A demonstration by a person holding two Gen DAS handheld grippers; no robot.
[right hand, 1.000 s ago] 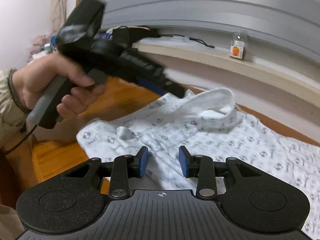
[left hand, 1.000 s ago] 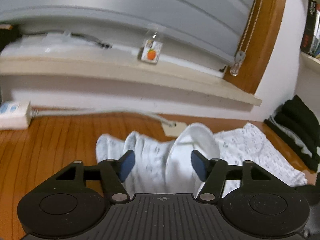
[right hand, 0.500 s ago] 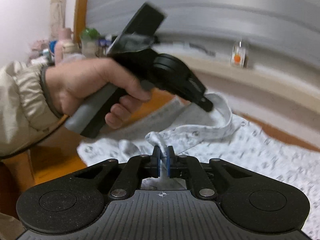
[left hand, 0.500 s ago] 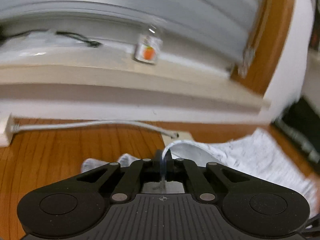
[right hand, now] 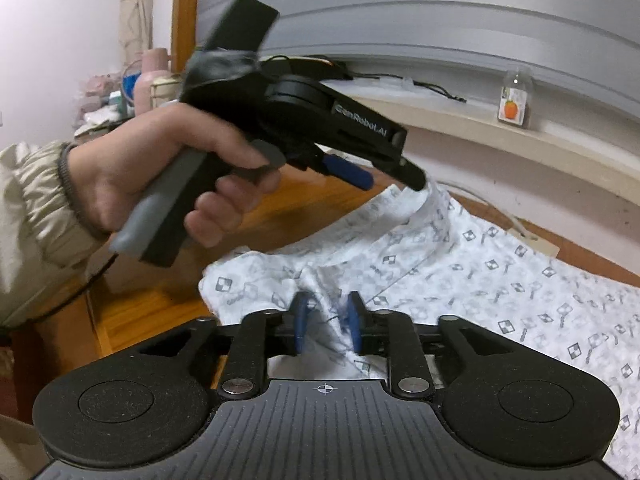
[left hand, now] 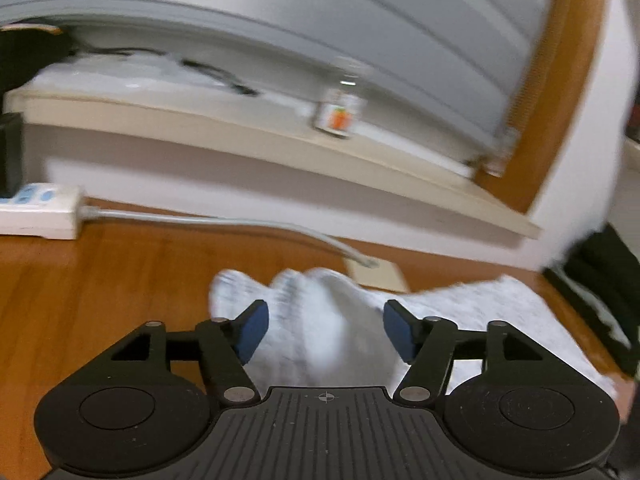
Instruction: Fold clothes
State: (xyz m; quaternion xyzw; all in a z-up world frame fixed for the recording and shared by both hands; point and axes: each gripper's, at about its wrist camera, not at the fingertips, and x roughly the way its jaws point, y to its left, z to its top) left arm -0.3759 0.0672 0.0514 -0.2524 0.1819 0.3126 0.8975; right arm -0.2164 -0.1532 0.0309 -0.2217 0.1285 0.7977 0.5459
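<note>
A white shirt with a grey print lies spread on the wooden table. My left gripper hangs over its bunched collar end. Its jaws are opening, and the cloth bulges between the blue pads without being pinched. In the right wrist view a person's hand holds that left gripper, and its far fingertip sits at the raised collar. My right gripper is at the shirt's near edge. Its jaws are opening, with a loose ridge of fabric between the pads.
A white power strip and its grey cable lie along the back wall. A small bottle with an orange label stands on the windowsill. Dark folded clothes sit at the right. Jars and clutter stand at the far left.
Half a second ago both grippers were shut, each pinching a fold of the shirt. Both have now opened and let the cloth drop. The left gripper shifted slightly left.
</note>
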